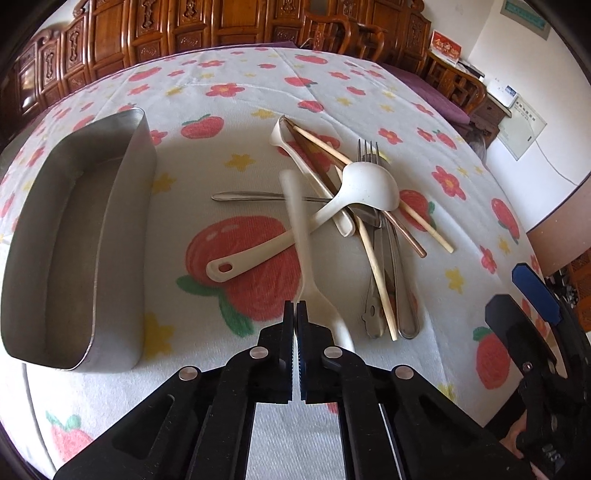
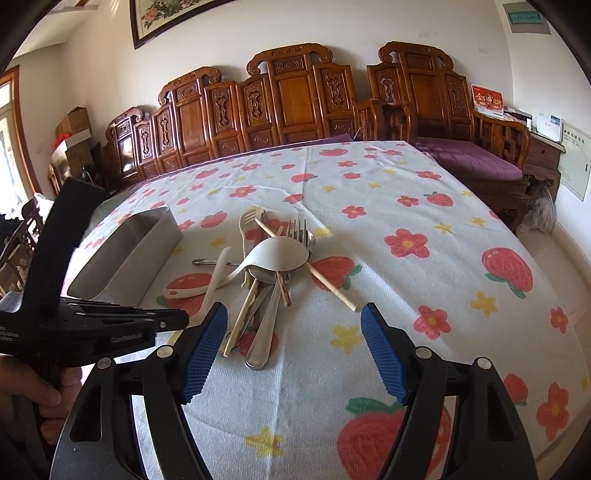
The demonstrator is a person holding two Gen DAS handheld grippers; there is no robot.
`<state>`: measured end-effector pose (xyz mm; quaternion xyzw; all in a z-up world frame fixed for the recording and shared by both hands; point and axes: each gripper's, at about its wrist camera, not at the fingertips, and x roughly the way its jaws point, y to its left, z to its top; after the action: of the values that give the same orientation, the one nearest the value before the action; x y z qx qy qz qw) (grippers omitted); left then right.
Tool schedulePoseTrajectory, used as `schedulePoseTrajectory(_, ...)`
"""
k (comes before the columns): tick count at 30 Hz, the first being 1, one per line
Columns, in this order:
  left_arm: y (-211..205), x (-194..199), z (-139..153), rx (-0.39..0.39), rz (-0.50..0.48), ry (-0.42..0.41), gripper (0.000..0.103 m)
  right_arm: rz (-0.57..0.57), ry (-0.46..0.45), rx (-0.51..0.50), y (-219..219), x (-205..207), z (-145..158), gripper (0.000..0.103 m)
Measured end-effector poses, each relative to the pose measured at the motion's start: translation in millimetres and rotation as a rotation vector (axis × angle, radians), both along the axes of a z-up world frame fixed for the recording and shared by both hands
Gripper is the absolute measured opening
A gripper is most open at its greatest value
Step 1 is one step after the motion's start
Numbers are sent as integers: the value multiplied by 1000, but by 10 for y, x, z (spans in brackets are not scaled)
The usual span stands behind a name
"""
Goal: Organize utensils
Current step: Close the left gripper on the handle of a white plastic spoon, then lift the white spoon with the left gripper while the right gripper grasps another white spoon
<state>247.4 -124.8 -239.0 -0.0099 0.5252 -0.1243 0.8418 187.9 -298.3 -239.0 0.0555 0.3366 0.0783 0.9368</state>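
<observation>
Utensils (image 1: 354, 206) (heaped) on flowered tablecloth (image 2: 424, 206).

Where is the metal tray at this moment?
In the left wrist view, the metal tray stands on the tablecloth at the left, apart from the pile of utensils to its right.

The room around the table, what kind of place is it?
Probably a living room in a home: carved wooden chairs along the wall, a purple cushioned bench, a framed flower painting and a flowered tablecloth.
</observation>
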Motion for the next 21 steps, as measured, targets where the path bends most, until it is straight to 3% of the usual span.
schedulePoseTrajectory(13, 260, -171, 368, -35, -7, -102, 0, 17, 26, -28, 120, 39, -64, 77)
schedulePoseTrajectory(21, 549, -219, 670, -41, -9, -211, 0, 53, 51, -57, 221, 332, -11, 77)
